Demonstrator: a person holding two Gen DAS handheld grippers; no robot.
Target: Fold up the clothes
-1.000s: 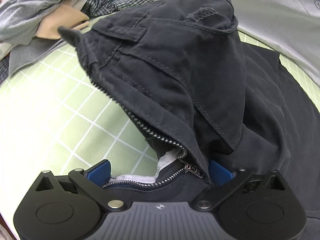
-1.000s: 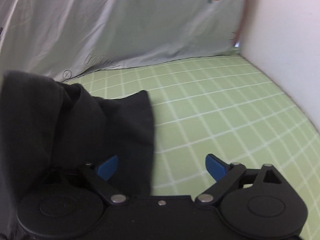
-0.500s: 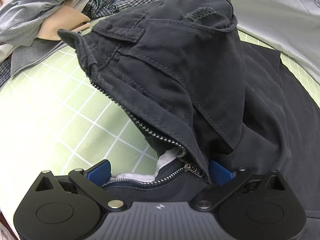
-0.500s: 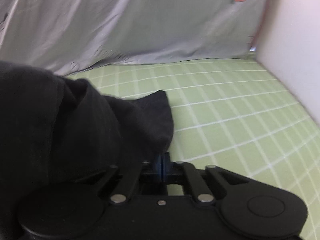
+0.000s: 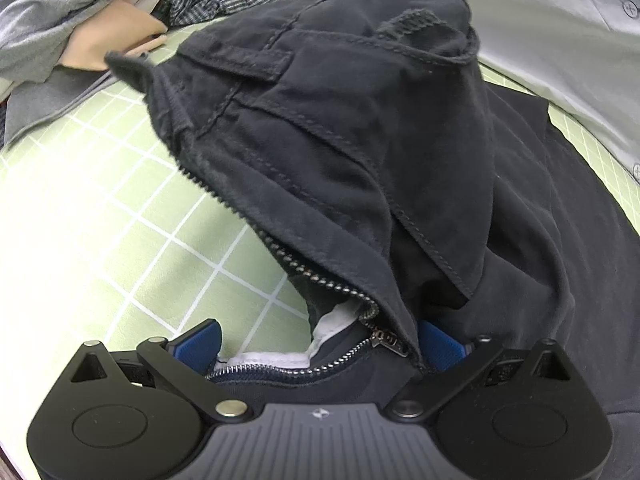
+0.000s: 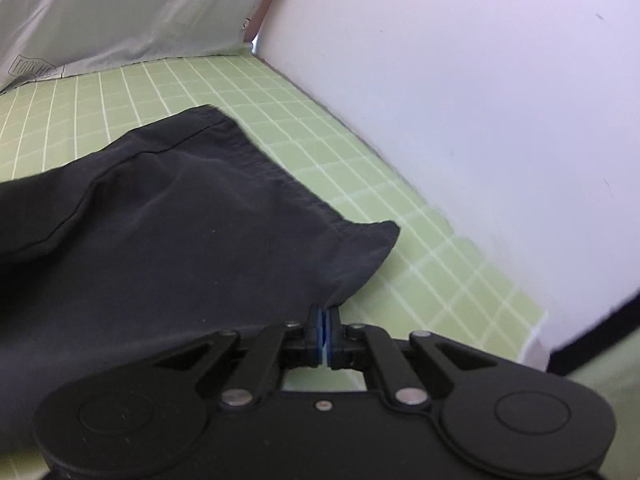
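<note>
Green gridded mat [image 5: 120, 216] is covering the whole work surface, with a grey sheet [image 6: 120, 12] hanging along the back and a white wall panel [image 6: 480, 100] running down the right side. Off in the far left corner a pile of other clothes [image 5: 80, 20] is sitting there waiting its turn, greys and a checked thing mixed together.

Main event is the dark trousers [image 5: 340, 140]. They're lying across the mat, waist end bunched up in a heap near the left gripper [image 5: 320, 344], leg end stretching toward the wall in the right wrist view.

Left gripper is standing fairly wide with the open zipper [image 5: 304, 364] and fly fabric between its blue pads [image 5: 200, 344]. Honestly can't tell if it's actually pinching or just straddling the cloth.

Right gripper [image 6: 323, 340] is clamped fully together on a corner of the trouser hem [image 6: 360, 256], pulling it taut.

Progress-wise I'd say it's early going. Trousers are looking rumpled, not flattened, no clean fold showing yet, and that pile is looking untouched. Plenty left.
</note>
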